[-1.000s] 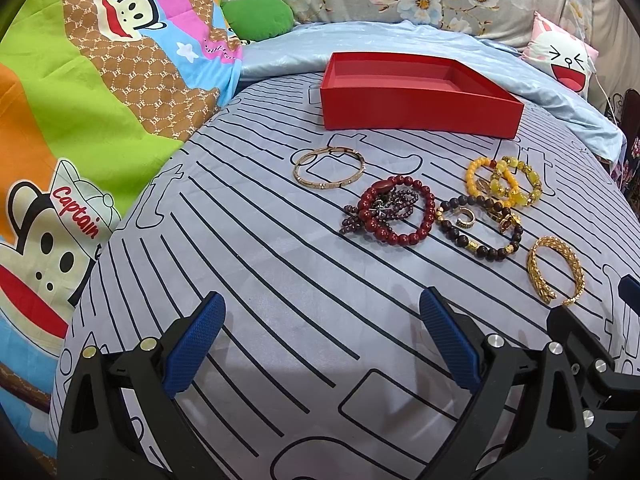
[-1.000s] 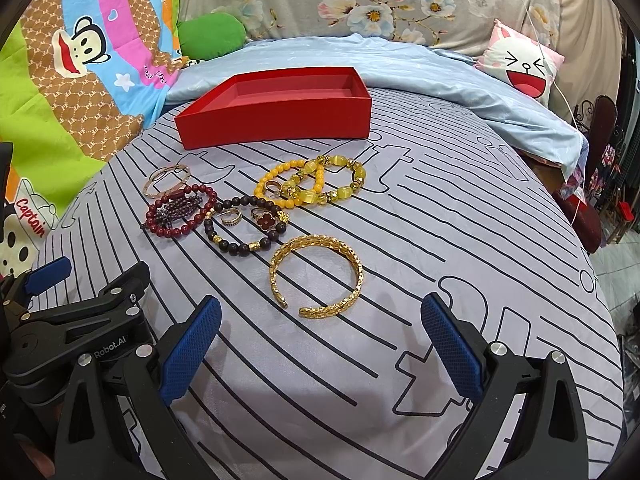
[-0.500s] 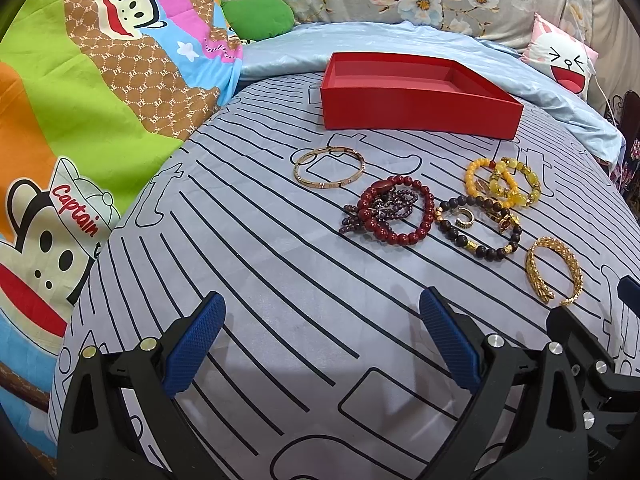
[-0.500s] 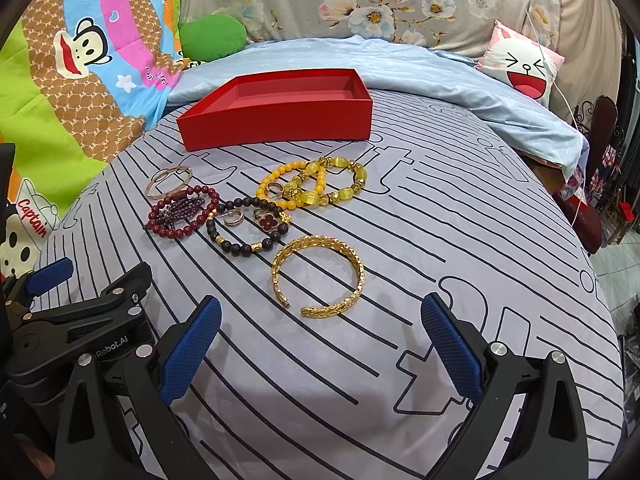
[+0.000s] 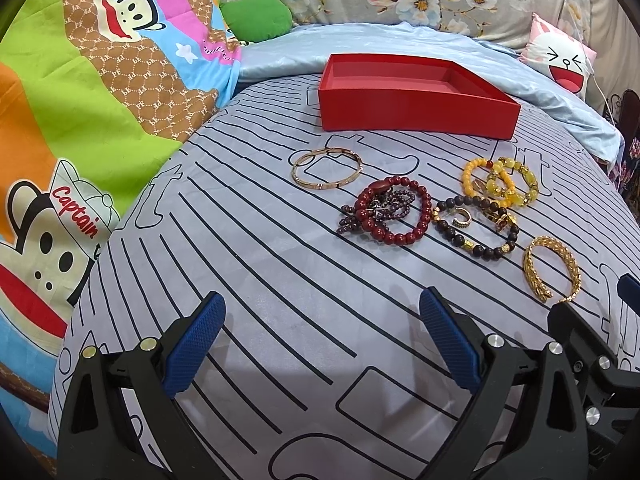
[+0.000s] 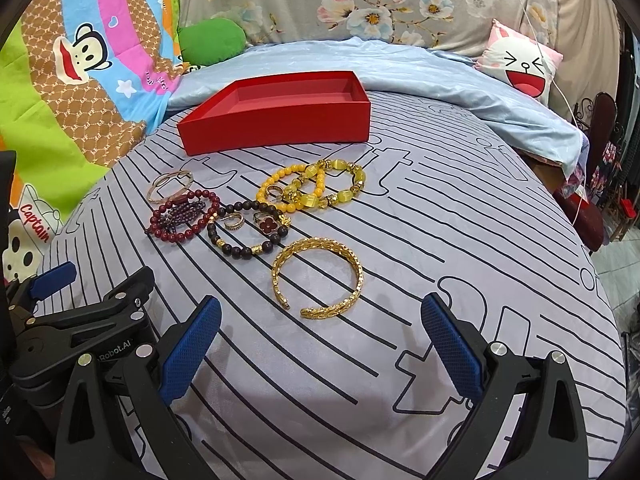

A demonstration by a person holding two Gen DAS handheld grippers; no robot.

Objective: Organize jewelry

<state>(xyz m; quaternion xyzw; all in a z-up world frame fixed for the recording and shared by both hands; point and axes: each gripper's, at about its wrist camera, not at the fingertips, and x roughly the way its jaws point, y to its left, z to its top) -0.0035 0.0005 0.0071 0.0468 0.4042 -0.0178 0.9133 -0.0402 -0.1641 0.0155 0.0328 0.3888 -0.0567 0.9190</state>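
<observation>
both of my grippers hang low over the bed (image 6: pixel 460 240), side by side. left gripper (image 5: pixel 322 338): jaws spread wide, nothing between the blue pads, only striped sheet. right gripper (image 6: pixel 320 340): same story, jaws wide apart and holding nothing.

the jewelry sits in a loose cluster ahead of me on the sheet. closest to my right gripper is the gold cuff bracelet (image 6: pixel 318 278), lying flat with its gap toward me. just beyond it, the dark bead bracelet (image 6: pixel 248 232) with a couple of rings (image 6: pixel 234 221) inside its loop. to its left the red bead bracelet (image 6: pixel 184 216) lies tangled with a smaller purple strand. the yellow bead bracelets (image 6: pixel 312 188) overlap each other farther back, and a thin rose-gold bangle (image 5: pixel 328 169) lies apart at the far left.

behind them all the red box (image 5: pixel 416 98) stands open, with no jewelry showing inside from here.
</observation>
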